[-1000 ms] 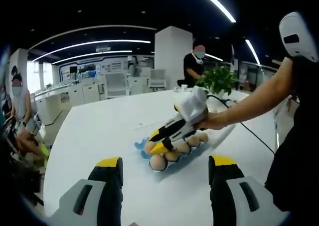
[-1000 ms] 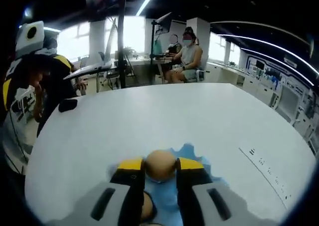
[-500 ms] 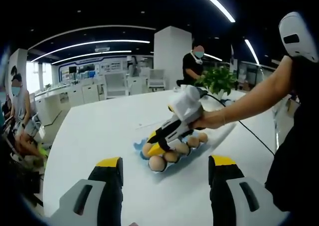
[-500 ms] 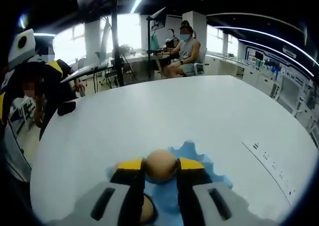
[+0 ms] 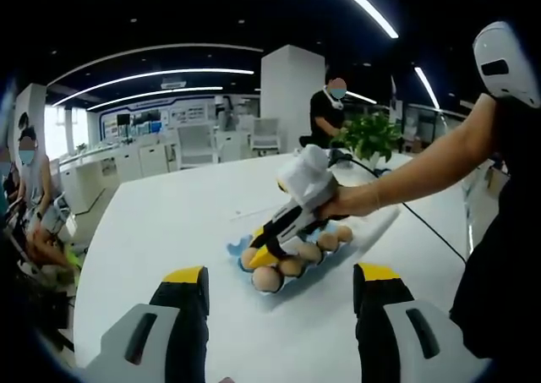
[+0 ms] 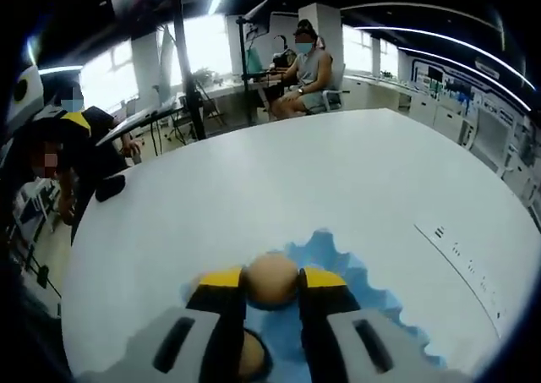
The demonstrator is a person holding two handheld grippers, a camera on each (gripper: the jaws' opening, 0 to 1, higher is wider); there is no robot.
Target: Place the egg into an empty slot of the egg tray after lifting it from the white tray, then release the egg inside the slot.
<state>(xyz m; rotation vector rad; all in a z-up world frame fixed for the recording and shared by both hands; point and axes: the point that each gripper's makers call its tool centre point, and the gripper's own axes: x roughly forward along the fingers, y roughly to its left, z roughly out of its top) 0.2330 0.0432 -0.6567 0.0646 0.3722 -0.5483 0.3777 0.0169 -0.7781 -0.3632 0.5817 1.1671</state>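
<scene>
My right gripper (image 6: 270, 282) is shut on a tan egg (image 6: 270, 277), held just above the blue egg tray (image 6: 338, 273); another egg (image 6: 250, 351) sits in a slot under the left jaw. In the left gripper view, the right gripper (image 5: 262, 254) reaches in from the right, tip tilted down over the near-left end of the blue egg tray (image 5: 233, 248), where several eggs (image 5: 292, 265) fill slots. My left gripper (image 5: 279, 281) stands open, short of the tray, with nothing between its yellow-tipped jaws.
A big white round table (image 5: 169, 222) bears the tray. A potted plant (image 5: 372, 134) and a cable stand at its far side. A black object (image 6: 110, 187) lies near the table's left edge. People sit and stand around the room.
The right gripper has tilted further down with the egg toward the tray's near-left end. The left gripper has stayed in place and open.
</scene>
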